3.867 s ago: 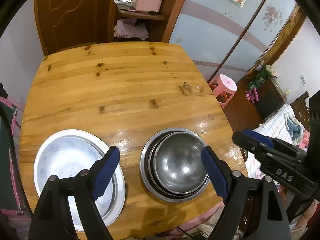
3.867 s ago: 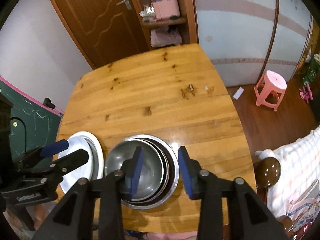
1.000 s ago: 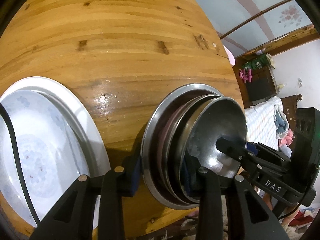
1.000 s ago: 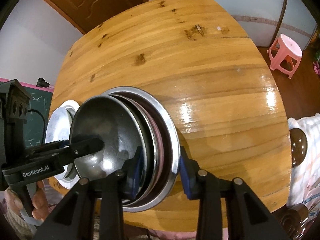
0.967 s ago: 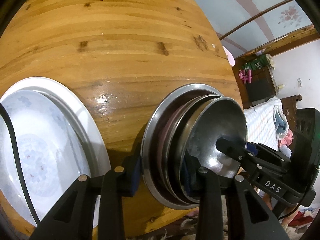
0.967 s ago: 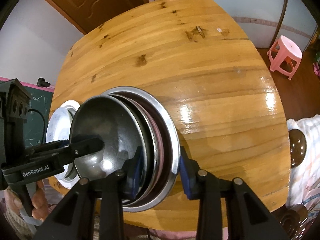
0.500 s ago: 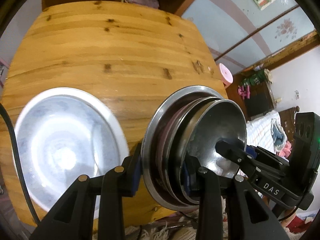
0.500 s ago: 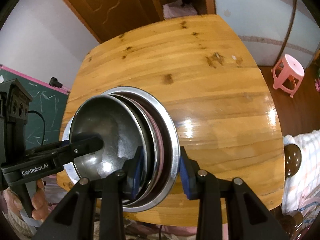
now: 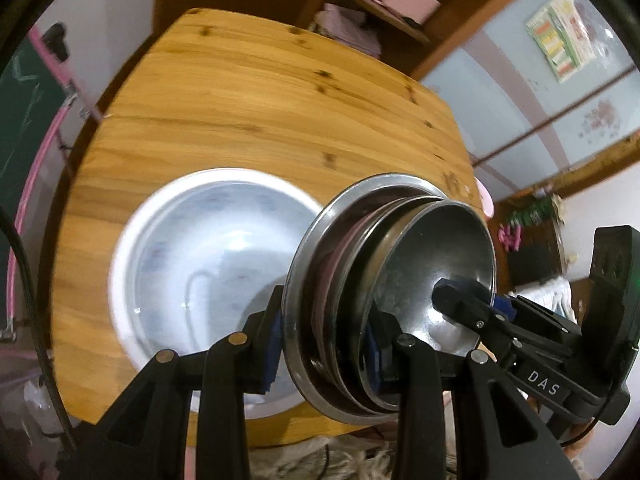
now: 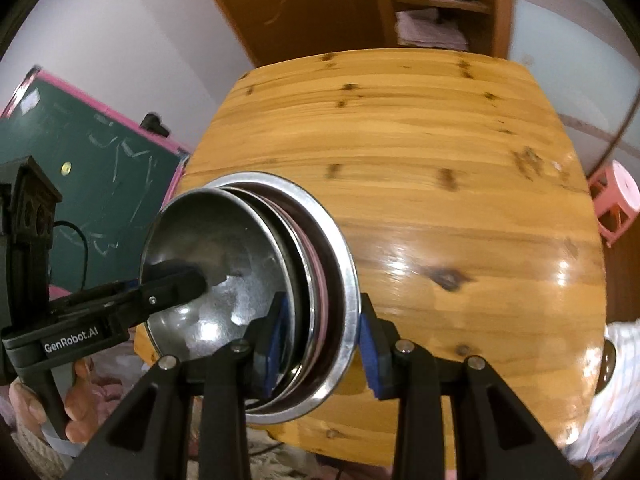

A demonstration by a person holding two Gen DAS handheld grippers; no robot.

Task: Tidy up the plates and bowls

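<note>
A nested stack of steel bowls and plates (image 9: pixel 420 280) hangs tilted above the wooden table (image 9: pixel 240 100), held from two sides. My left gripper (image 9: pixel 322 348) is shut on the stack's near rim. My right gripper (image 9: pixel 460 300) reaches in from the right, one finger inside the top bowl. In the right wrist view the right gripper (image 10: pixel 323 344) is shut on the stack (image 10: pixel 224 264), and the left gripper (image 10: pixel 176 280) comes in from the left. A wide white plate (image 9: pixel 200 248) lies on the table, its right side hidden behind the stack.
The table (image 10: pixel 440 160) shows bare wood beyond the stack. A green chalkboard (image 10: pixel 100 160) stands off the left edge and a pink stool (image 10: pixel 616 196) off the right. A door and shelf (image 10: pixel 432 0) are behind. A person's hand (image 10: pixel 24 400) holds the left gripper.
Both grippers, still clamped on the steel stack, have lifted it off the table and carried it left, so it now overlaps the white plate's right side.
</note>
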